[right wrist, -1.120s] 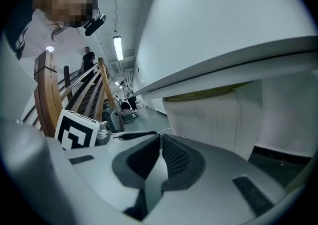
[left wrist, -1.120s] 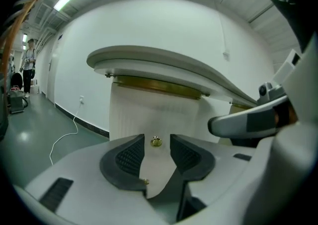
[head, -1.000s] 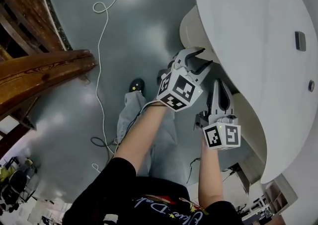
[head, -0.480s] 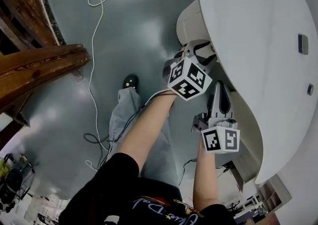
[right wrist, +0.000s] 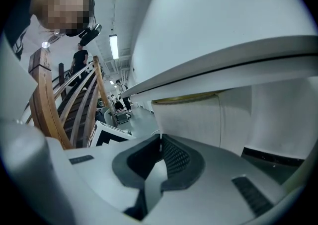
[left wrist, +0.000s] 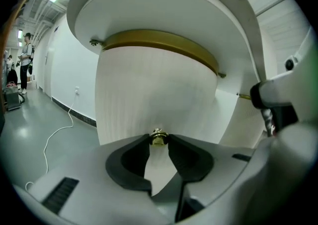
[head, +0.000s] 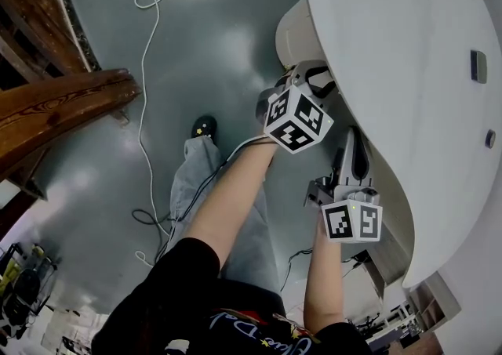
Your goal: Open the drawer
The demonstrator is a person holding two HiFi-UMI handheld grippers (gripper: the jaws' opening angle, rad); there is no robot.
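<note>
The drawer is a curved white ribbed front under the round white desk top, with a small brass knob. My left gripper reaches under the desk edge. Its jaws have just been closing, and both tips now press on the knob between them. In the head view the left gripper is partly hidden by the desk rim. My right gripper hangs a little nearer to me beside the desk. Its jaws are shut with nothing between them.
A white cable snakes over the grey floor. A wooden stair rail stands at the left. The person's shoe is below the left gripper. A gold trim band runs above the drawer front. A person stands far down the corridor.
The left gripper has moved in under the desk rim toward the drawer front. The right gripper has hardly moved.
</note>
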